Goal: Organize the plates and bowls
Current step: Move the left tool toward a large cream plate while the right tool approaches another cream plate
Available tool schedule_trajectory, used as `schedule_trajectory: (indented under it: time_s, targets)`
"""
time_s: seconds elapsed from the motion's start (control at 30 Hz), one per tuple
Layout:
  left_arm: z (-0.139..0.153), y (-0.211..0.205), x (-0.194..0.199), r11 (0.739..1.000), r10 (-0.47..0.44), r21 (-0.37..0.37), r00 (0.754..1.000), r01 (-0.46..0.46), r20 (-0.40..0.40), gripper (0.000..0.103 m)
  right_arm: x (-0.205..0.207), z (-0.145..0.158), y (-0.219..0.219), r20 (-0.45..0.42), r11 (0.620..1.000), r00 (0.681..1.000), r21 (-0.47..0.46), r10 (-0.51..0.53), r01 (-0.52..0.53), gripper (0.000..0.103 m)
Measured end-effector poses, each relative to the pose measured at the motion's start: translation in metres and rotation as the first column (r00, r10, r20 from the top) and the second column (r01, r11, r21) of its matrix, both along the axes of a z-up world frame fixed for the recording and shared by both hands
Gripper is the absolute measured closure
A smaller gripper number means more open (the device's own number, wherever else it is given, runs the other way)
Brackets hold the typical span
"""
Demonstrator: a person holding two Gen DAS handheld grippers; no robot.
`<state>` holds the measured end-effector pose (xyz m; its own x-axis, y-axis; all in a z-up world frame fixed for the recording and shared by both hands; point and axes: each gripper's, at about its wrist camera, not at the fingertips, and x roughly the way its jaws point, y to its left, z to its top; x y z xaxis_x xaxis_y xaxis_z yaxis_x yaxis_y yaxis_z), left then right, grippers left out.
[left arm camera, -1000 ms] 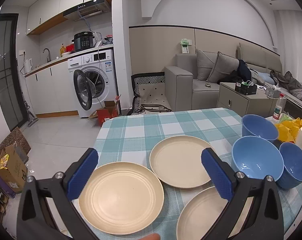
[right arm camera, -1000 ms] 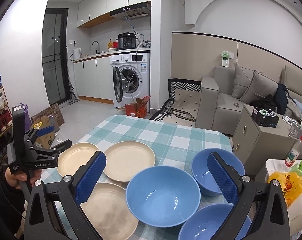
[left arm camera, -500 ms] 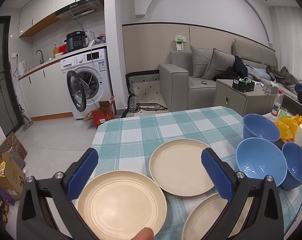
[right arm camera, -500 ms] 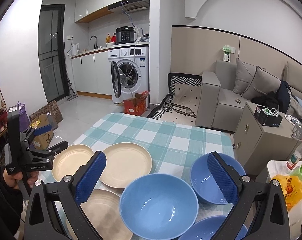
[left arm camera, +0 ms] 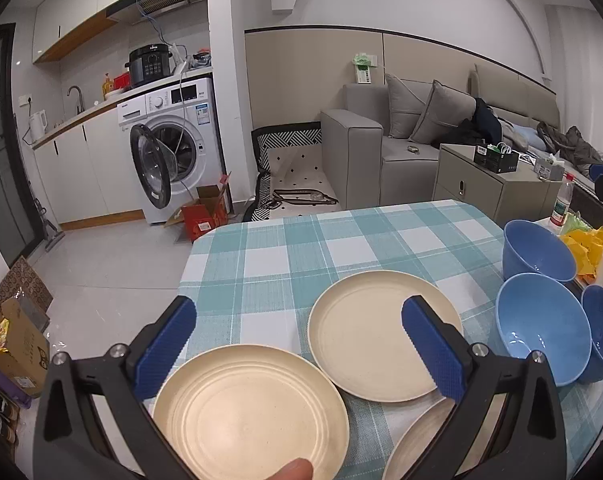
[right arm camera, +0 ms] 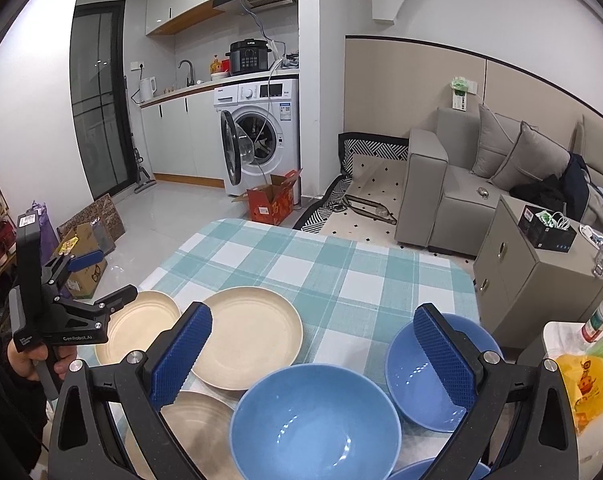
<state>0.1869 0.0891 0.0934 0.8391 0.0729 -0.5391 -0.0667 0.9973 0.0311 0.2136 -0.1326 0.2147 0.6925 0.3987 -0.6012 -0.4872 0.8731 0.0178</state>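
1. Left wrist view, surface and room: a table with a teal-and-white checked cloth [left arm camera: 341, 240] stands on a pale tiled floor. Beyond it are a washing machine [left arm camera: 173, 152] with its door swung open, a red cardboard box [left arm camera: 203, 216] on the floor, a grey sofa [left arm camera: 381, 140] and a grey cabinet [left arm camera: 489, 184].

2. Left wrist view, the dishes: three cream plates. The near plate [left arm camera: 249, 412] has faint rings and lies between the fingers of the left gripper [left arm camera: 297, 344]; the middle plate [left arm camera: 377, 332] lies just beyond it; a third plate [left arm camera: 421, 440] is cut off at the lower edge. Three blue bowls stand upright at the table's right edge: the far bowl [left arm camera: 537, 252], the big bowl [left arm camera: 541, 328] and the edge bowl [left arm camera: 601, 332].

3. Left wrist view, jaws: spread wide, holding nothing. A fingertip [left arm camera: 293, 470] shows at the bottom edge.

4. Right wrist view, surface and room: the same cloth, washing machine and sofa appear, with a yellow bag [right arm camera: 585, 384] at the right.

5. Right wrist view, the dishes: three cream plates on the left, three glossy blue bowls on the right, the nearest one barely in frame.

6. Right wrist view, jaws: the right gripper [right arm camera: 313, 360] is wide open and empty above the big bowl.
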Motion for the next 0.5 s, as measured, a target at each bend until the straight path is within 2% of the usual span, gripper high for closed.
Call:
schedule_trajectory:
  time_s: [0.17, 0.37, 0.5]
  targets:
    - [-0.007, 0.002, 0.013, 0.999, -0.026, -0.025, 0.999, 0.025, -0.036, 0.000, 0.015, -0.007, 0.011, -0.023, 1.000, 1.000, -0.016, 0.016, -0.016, 0.000]
    - [-0.014, -0.004, 0.023, 0.999, -0.037, 0.011, 0.997, 0.037, -0.067, 0.000, 0.030, -0.019, 0.025, -0.055, 0.998, 0.998, -0.046, 0.035, -0.038, 0.000]
    - [-0.018, -0.002, 0.031, 0.999, -0.043, 0.001, 0.995, 0.043, -0.087, 0.000, 0.044, -0.030, 0.034, -0.094, 0.997, 0.995, -0.058, 0.046, -0.052, 0.000]
